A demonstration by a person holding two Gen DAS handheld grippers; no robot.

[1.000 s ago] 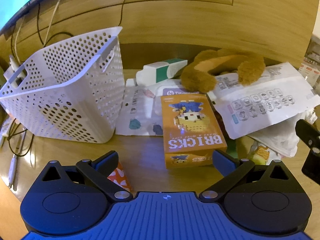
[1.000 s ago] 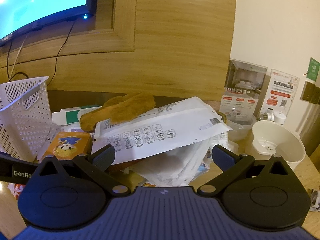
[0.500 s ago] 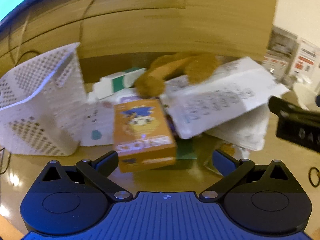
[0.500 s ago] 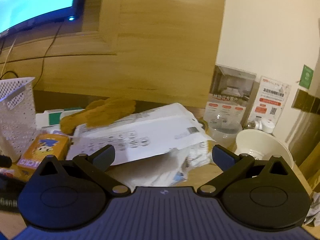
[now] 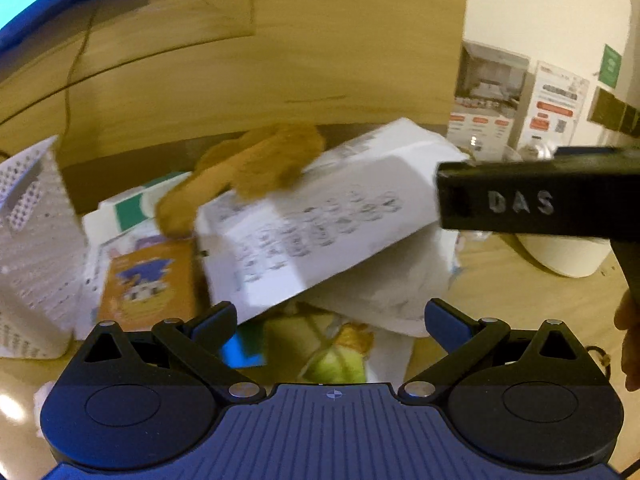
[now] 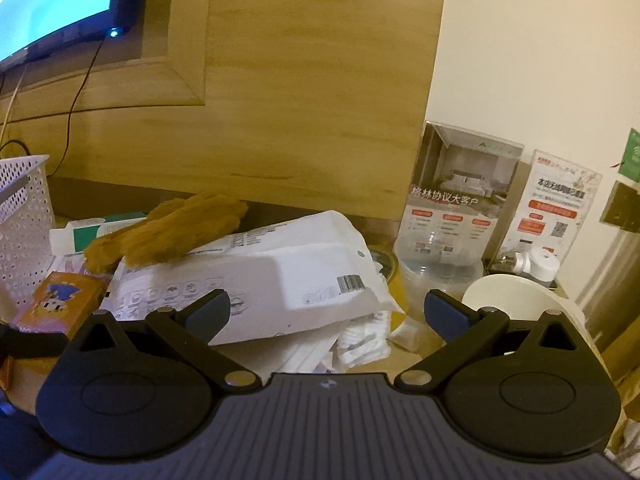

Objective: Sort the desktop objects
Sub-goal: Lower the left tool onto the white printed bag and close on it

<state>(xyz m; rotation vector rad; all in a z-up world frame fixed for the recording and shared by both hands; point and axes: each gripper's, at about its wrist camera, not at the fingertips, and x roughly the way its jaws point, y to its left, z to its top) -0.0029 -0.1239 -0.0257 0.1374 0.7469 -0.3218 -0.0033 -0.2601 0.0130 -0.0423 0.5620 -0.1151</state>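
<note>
Both grippers hang over the cluttered wooden table point(image 6: 424, 344) and hold nothing. The left gripper point(image 5: 330, 320) has its fingers wide apart, above a green and yellow packet point(image 5: 340, 354) at the front of the pile. The right gripper point(image 6: 327, 311) is also spread wide, in front of a large white mailing envelope point(image 6: 280, 276) with a barcode, which lies tilted on top of crumpled white papers point(image 6: 360, 344). A brown plush toy point(image 6: 168, 234) rests on the far left edge of the envelope. To the left of the envelope lies an orange bricks box point(image 5: 146, 280), and beside it stands a white perforated basket point(image 5: 28, 248). At the right stand a white bowl point(image 6: 516, 300), a clear plastic container point(image 6: 440, 268) and two printed stand-up signs point(image 6: 460, 196).
</note>
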